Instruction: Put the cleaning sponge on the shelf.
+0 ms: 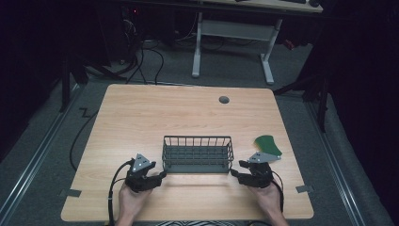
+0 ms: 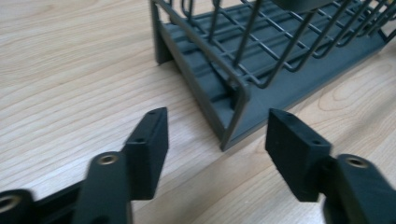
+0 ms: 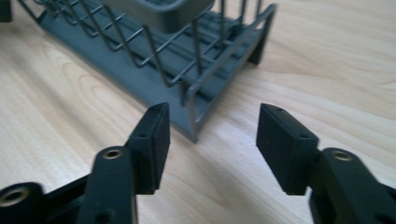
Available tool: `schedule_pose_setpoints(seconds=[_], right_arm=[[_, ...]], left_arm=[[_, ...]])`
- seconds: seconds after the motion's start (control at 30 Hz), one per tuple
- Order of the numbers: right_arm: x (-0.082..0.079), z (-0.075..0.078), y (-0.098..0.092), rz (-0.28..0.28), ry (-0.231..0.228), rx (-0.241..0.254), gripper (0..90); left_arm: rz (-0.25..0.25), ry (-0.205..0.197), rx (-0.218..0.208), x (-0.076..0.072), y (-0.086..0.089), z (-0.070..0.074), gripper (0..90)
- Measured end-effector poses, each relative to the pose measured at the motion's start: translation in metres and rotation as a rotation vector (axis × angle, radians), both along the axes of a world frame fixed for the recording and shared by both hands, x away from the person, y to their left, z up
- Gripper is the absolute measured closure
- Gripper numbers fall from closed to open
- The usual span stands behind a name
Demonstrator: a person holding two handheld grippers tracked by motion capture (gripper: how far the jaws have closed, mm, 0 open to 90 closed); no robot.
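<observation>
One dark grey wire rack (image 1: 197,154) sits on the wooden counter (image 1: 155,113), flanked by two hand-held grippers, with one green piece (image 1: 268,144) lying just beyond the right gripper (image 1: 236,168). The left gripper (image 1: 162,174) is at the rack's near left corner, the right gripper at its near right corner, each held in a person's hand (image 1: 133,200) coming in from the near edge.

In the left gripper view, the left gripper (image 2: 217,135) has its jaws spread wide, holding nothing; the rack's corner post (image 2: 236,112) stands just ahead, in line with the gap between them, with no contact visible. In the right gripper view, the right gripper (image 3: 212,130) is likewise spread wide and empty, the rack's other near corner (image 3: 194,112) just ahead of the gap.

A grey object (image 3: 159,11) resting in the rack is cut off at the top of that view; what it is cannot be made out. The grey plate on the right gripper overlaps the green piece's near edge in the high view.
</observation>
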State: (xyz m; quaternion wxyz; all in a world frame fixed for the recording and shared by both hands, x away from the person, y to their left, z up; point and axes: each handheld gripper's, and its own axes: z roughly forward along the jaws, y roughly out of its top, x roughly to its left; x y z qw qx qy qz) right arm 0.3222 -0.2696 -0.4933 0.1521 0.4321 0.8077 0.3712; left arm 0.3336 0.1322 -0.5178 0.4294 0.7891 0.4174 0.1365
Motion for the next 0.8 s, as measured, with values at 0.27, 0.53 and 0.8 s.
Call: schedule_pose_setpoints(seconds=[0.27, 0.53, 0.8], right_arm=[[-0.006, 0.003, -0.021, -0.078, -0.081, 0.018, 39.6], [-0.001, 0.001, -0.051, -0.199, -0.124, 0.019, 36.0], [0.01, 0.001, -0.073, -0.291, -0.099, 0.005, 35.5]], left_arm=[[0.039, 0.007, 0.004, 0.004, 0.019, -0.007, 32.5], [0.149, -0.007, 0.066, 0.025, 0.034, -0.008, 32.4], [0.214, -0.007, 0.121, 0.042, 0.042, -0.009, 32.9]])
